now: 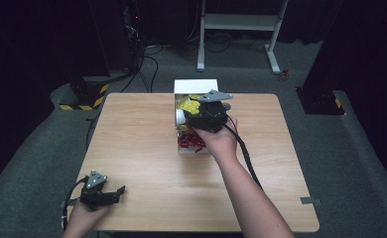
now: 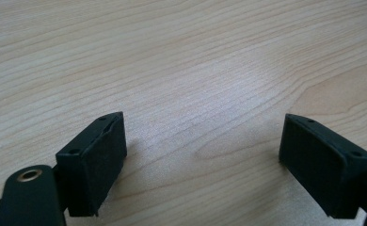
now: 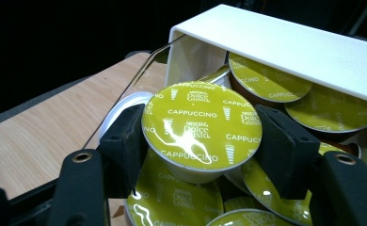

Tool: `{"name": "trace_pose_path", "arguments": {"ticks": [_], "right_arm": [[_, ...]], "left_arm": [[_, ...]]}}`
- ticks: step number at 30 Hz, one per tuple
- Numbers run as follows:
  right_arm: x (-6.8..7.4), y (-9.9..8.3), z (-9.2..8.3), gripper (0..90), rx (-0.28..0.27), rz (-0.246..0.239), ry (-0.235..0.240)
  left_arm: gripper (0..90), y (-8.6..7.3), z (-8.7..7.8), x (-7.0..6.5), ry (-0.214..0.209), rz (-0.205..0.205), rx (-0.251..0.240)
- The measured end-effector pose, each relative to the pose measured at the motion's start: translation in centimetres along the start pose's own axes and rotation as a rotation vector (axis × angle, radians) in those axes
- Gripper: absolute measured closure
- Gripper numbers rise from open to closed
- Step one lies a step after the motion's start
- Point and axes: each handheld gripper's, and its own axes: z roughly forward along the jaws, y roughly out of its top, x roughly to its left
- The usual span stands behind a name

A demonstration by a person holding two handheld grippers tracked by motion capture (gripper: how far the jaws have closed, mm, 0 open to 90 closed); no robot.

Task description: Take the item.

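A coffee capsule (image 3: 200, 125) with a yellow-green lid printed "Cappuccino" sits between the black pads (image 3: 125, 146) of my right gripper (image 3: 201, 136), which is shut on its rim from both sides. It is held just above several like capsules (image 3: 271, 77) piled in a white box (image 3: 285, 42). In the high view the right gripper (image 1: 196, 116) reaches into the far half of that box (image 1: 195, 86) at the table's back middle. My left gripper (image 1: 117, 191) rests near the front left corner, open, with bare wood between its pads (image 2: 97, 165).
The wooden table (image 1: 147, 139) has bare surface left and right of the box. Red items (image 1: 191, 143) fill the near half of the box. A white-legged frame (image 1: 241, 22) stands on the grey floor beyond the table. A cable (image 1: 248, 163) trails along the right forearm.
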Motion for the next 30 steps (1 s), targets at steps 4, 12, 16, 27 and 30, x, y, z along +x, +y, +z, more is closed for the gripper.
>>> {"name": "trace_pose_path", "arguments": {"ticks": [4, 12, 16, 27, 30], "right_arm": [[-0.1, -0.1, -0.4, 37.9, -0.005, -0.002, 0.006], [0.1, -0.1, -1.6, 38.0, -0.035, -0.009, 0.002], [0.2, -0.2, -2.4, 38.1, -0.057, -0.018, -0.001], [-0.2, -0.7, -4.2, 38.1, -0.093, -0.003, -0.017], [-0.2, -0.8, -4.8, 38.1, -0.103, -0.001, -0.015]], "left_arm": [[15.9, 0.0, 0.0, 0.0, 0.002, 0.001, 0.000], [16.0, 0.0, 0.0, -0.1, 0.009, 0.008, 0.000], [16.0, 0.0, 0.0, 0.0, 0.010, 0.011, 0.000], [16.0, 0.0, 0.0, -0.1, 0.008, 0.008, 0.000], [16.0, 0.0, 0.0, -0.1, 0.008, 0.008, 0.000]]}}
